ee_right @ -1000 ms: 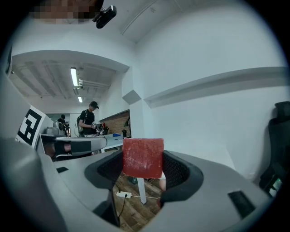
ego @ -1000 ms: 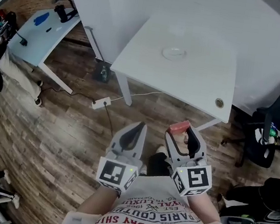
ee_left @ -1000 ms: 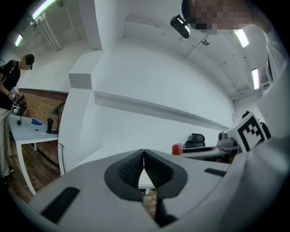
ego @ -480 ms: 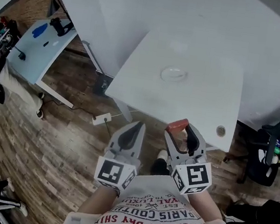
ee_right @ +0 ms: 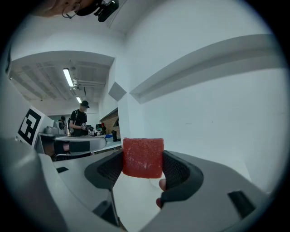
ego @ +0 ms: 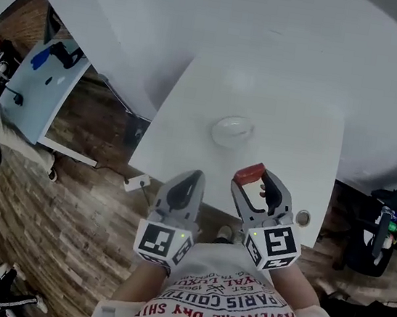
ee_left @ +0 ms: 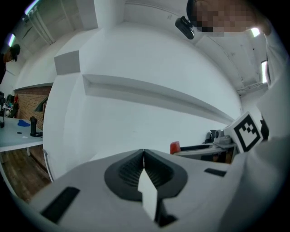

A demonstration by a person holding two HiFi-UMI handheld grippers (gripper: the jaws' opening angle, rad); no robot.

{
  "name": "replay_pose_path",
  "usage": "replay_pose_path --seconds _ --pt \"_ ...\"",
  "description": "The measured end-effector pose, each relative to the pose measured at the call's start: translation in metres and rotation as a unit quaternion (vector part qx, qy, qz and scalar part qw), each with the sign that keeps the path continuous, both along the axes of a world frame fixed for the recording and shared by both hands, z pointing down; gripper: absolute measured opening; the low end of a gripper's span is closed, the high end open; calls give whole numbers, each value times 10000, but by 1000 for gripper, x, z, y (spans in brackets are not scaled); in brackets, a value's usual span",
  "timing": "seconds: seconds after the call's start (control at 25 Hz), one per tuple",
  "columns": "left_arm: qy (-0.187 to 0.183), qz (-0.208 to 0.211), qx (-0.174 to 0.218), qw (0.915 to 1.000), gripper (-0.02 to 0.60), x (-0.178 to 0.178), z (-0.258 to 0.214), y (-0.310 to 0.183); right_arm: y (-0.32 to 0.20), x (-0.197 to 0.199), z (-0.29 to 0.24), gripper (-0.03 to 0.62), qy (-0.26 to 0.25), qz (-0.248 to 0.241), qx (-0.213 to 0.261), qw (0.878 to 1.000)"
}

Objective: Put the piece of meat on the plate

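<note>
A red block of meat (ee_right: pixel 142 157) sits clamped between the jaws of my right gripper (ego: pixel 255 180), which hangs over the near edge of the white table (ego: pixel 290 130). In the head view the meat (ego: pixel 249 172) shows as a red tip at the jaws' end. A clear plate (ego: pixel 232 130) lies on the table a little beyond and left of that tip. My left gripper (ego: pixel 186 182) is shut with nothing in it, just short of the table's near edge. From the left gripper view, the meat (ee_left: pixel 175 147) appears at the right.
A round cable hole (ego: pixel 303 218) sits in the table's near right corner. A blue-topped desk (ego: pixel 36 87) with dark items stands to the left on the wood floor (ego: pixel 68 202). An office chair (ego: pixel 381 238) is at the right. A person (ee_right: pixel 80 121) stands far off.
The view has closed in on the white table. Both grippers now reach its near edge, and the right one with the meat is closer to the plate.
</note>
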State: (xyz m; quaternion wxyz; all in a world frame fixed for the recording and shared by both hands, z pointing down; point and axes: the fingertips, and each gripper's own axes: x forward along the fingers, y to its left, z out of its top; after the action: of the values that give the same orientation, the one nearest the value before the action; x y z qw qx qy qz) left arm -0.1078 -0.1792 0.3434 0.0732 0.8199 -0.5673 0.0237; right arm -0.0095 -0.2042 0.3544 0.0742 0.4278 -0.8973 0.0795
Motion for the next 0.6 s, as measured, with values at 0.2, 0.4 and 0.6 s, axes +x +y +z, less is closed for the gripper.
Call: replay_pose_path --seconds 0.2,0.4,0.6 --pt "7 46 -190 9998 8 -4 13 -39 -40 0 13 279 21 129 -201 9997" --pt "54 345 -303 9989 8 -15 23 -80 -70 -12 27 278 112 386 -401 9984" --pt "70 832 -371 9958 8 -19 30 -126 -103 -18 38 278 191 801 -542 9951"
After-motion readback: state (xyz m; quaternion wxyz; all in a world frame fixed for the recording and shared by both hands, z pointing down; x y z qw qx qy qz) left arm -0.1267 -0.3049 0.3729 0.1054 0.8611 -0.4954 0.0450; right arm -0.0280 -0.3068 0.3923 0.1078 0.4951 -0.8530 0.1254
